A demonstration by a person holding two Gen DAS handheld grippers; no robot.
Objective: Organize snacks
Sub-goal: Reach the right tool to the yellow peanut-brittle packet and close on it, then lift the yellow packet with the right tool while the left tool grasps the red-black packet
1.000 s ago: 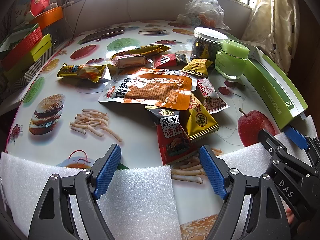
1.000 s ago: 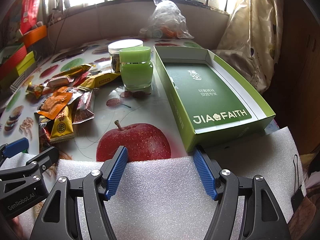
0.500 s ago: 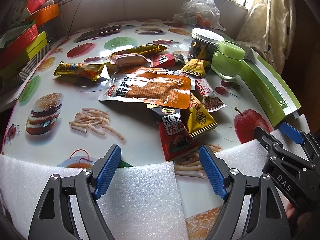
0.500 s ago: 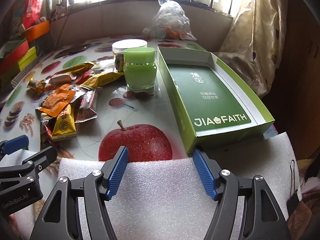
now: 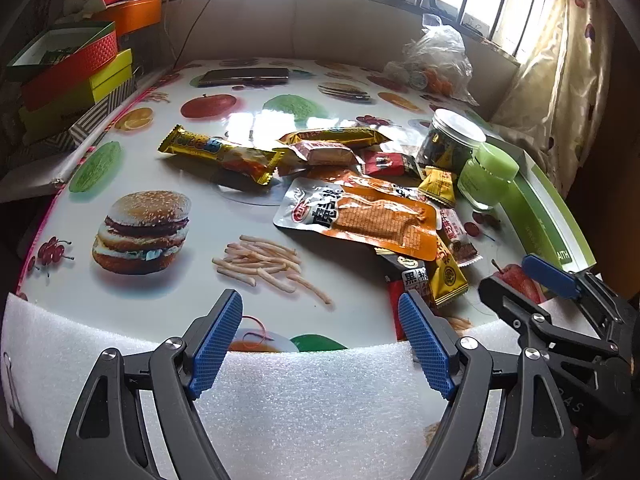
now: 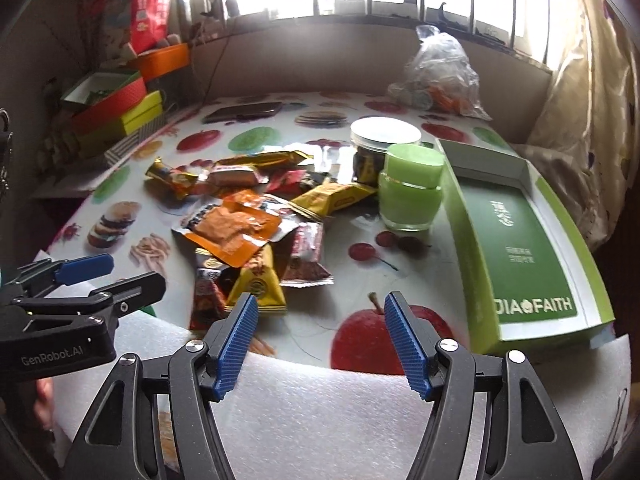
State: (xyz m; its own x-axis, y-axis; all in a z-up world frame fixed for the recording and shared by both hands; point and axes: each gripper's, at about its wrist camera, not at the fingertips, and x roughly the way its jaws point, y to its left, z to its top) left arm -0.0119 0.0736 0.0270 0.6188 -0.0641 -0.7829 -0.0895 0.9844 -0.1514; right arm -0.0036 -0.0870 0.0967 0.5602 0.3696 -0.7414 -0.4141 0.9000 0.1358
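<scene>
The green box [image 6: 516, 236] lies open and bare along the table's [image 5: 168, 284] right side, the natural home for the heap of snack packets [image 6: 256, 224] at the middle. Both the left gripper [image 5: 320, 344] and right gripper [image 6: 318, 344] hover spread and holding nothing (neither touching anything), so I'd start with the loose yellow packet [image 6: 258, 286] at the near edge, pinching its flat side.

Glossy foil snack packets [image 5: 360, 216] lie on a shiny fruit-printed plastic-covered counter [image 5: 160, 280] edged with rough white foam sheet [image 5: 300, 400].

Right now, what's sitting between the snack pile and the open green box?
A green jar stands there, with a clear jar right behind it. Nearer the tongs that stretch is bare tablecloth. The right wrist view shows it best.
</scene>
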